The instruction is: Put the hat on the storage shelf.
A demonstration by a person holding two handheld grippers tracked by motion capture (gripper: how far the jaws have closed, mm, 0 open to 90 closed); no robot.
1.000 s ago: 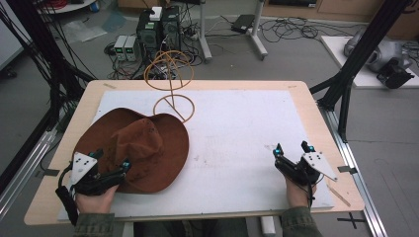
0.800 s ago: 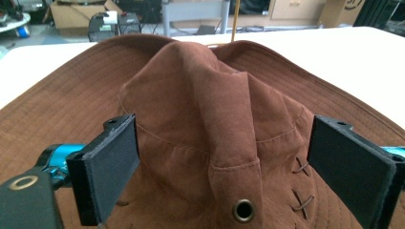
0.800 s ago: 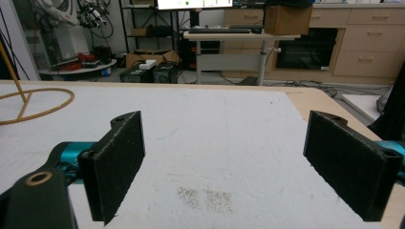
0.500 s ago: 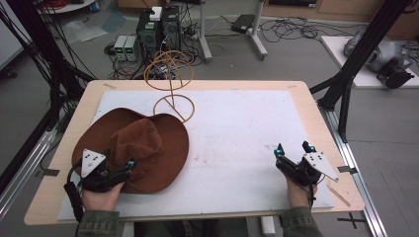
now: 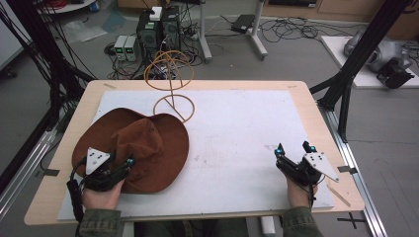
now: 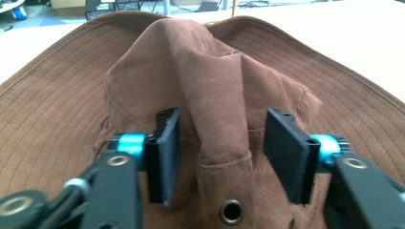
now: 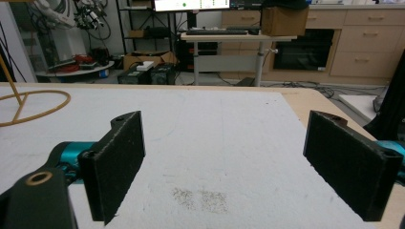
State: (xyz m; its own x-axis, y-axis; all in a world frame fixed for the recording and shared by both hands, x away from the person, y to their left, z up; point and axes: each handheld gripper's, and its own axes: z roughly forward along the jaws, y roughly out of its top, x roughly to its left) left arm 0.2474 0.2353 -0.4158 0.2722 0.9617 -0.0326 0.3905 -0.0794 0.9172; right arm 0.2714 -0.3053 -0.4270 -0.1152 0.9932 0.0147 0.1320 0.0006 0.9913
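Note:
A brown wide-brimmed hat [image 5: 143,143] lies on the left part of the white mat [image 5: 237,123]. My left gripper [image 5: 124,165] is over the hat's near side. In the left gripper view it [image 6: 222,138] stands open, and a raised fold of the hat's crown [image 6: 215,95] runs up between its jaws. The pads [image 6: 167,143] stand just off the fabric on both sides. My right gripper [image 5: 292,150] rests near the front right of the mat. It is open [image 7: 224,157] with nothing between its jaws.
A golden wire hat stand [image 5: 170,84] with a round base ring stands at the back of the table, just beyond the hat; its base [image 7: 28,102] appears at the left of the right gripper view. The wooden table edge [image 5: 326,128] borders the mat.
My left gripper has slid a little forward and right over the hat, so the crown fold now sits between its jaws. The right gripper has stayed still.

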